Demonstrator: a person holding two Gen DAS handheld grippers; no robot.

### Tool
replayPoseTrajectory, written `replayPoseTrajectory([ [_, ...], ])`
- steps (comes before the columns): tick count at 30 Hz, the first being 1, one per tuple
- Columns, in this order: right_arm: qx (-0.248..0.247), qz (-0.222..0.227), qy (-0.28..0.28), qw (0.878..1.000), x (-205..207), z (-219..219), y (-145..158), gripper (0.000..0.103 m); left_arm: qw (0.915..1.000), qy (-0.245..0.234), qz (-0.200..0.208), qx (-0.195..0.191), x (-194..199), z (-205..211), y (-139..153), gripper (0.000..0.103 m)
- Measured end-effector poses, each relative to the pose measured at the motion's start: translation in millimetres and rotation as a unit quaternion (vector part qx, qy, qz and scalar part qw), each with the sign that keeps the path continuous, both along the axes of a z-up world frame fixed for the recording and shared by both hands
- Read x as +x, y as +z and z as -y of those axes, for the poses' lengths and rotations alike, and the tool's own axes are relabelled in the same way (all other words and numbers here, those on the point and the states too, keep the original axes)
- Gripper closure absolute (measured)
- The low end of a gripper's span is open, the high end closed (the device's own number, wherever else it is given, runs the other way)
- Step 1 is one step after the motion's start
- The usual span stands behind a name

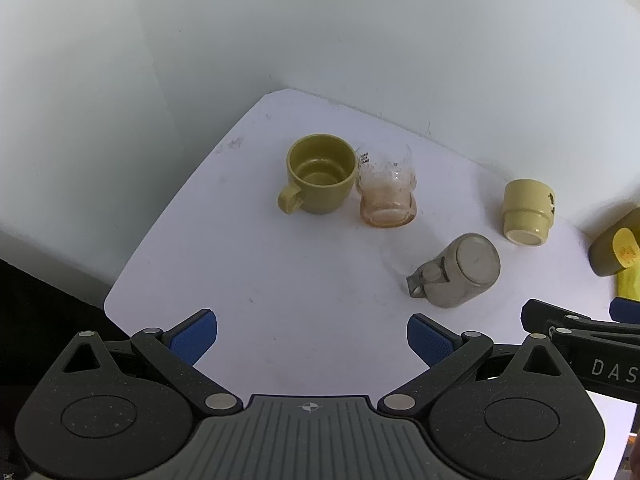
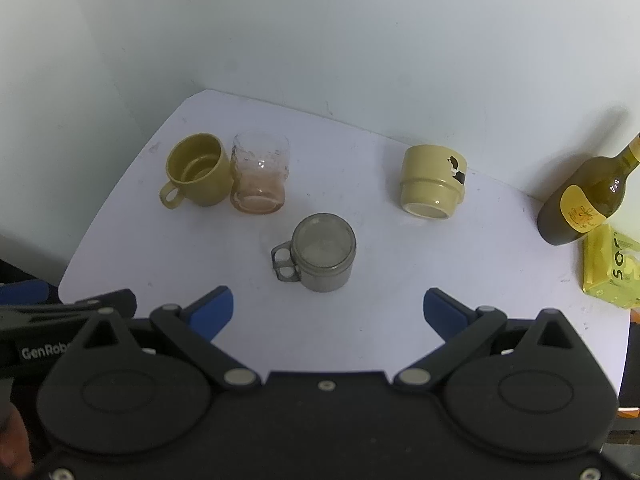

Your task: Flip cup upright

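A grey metal cup [image 2: 324, 254] with a handle on its left stands upside down on the white table [image 2: 380, 280], base up; it also shows in the left wrist view [image 1: 460, 272]. A pale yellow cup [image 2: 434, 186] stands upside down behind it to the right, seen also in the left wrist view [image 1: 528, 212]. An olive mug [image 2: 198, 176] and a clear glass [image 2: 260, 178] stand upright side by side at the back left. My right gripper [image 2: 328, 312] is open, just in front of the grey cup. My left gripper [image 1: 312, 340] is open and empty, left of the grey cup.
A dark olive bottle [image 2: 584, 204] with a yellow label and a yellow box [image 2: 612, 272] stand at the table's right edge. White walls close the back. The table's rounded left edge [image 1: 120, 280] drops to a dark area.
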State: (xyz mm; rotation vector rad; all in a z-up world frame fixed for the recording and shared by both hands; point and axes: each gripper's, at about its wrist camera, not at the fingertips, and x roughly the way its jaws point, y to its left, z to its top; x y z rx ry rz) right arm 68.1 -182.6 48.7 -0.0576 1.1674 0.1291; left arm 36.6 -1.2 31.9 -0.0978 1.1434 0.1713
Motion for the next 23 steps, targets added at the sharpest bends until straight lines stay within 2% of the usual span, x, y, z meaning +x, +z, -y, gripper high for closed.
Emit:
replayPoseTrajectory([
  [23, 0.001, -0.004, -0.012, 1.0, 1, 10, -2, 0.001, 0.9999, -0.013, 0.0, 0.004, 2, 11, 2, 0.002],
])
